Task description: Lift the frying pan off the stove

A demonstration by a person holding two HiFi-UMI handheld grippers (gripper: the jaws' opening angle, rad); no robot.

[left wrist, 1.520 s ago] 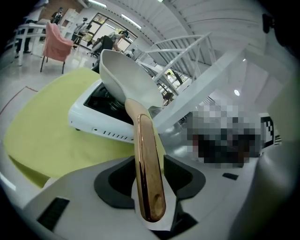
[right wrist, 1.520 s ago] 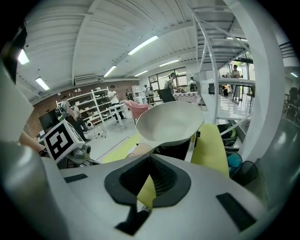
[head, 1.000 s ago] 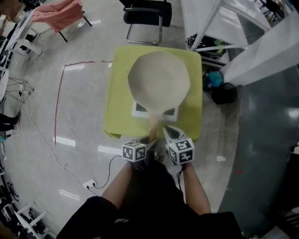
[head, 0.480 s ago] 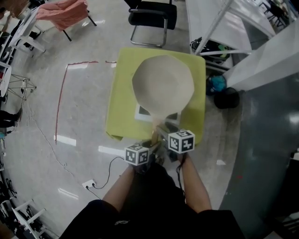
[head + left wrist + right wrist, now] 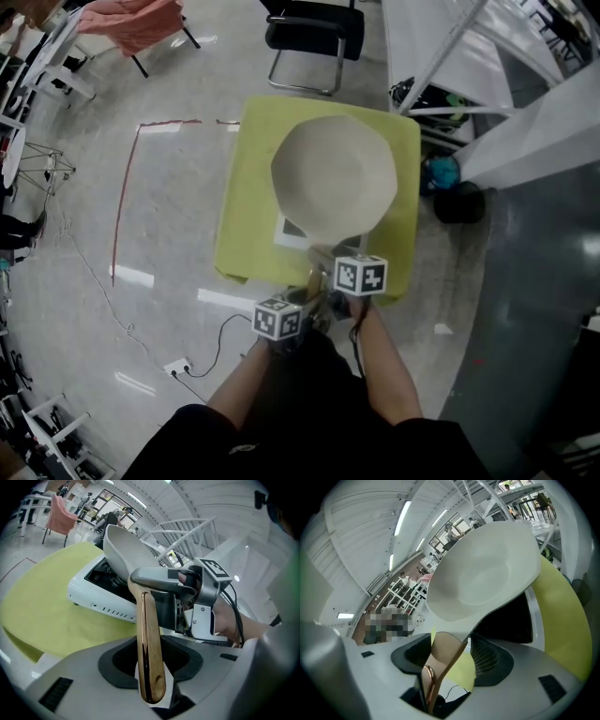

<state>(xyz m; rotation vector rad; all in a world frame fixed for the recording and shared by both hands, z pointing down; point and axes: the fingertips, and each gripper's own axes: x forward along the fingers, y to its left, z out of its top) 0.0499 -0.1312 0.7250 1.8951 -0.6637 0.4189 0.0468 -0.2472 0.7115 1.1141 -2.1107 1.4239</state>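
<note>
Head view looked down on one square yellow-green table (image 5: 246, 216) bearing one flat white stove with a dark glass top (image 5: 289, 230). One round cream frying pan (image 5: 336, 176) sat over the stove at centre, its bowl showing only bare pale surface. Its one coppery-brown handle (image 5: 147, 639) pointed to 6 o'clock. Whether the base touched the stove could not be told. Two grippers met at the handle. The left gripper (image 5: 149, 667) had its jaws clamped on the handle's end. The right gripper (image 5: 440, 665), at 1 o'clock of the left, had just been opening its jaws, which stood wide apart either side of the handle. One black chair (image 5: 314, 28) stood at 12 o'clock.
</note>
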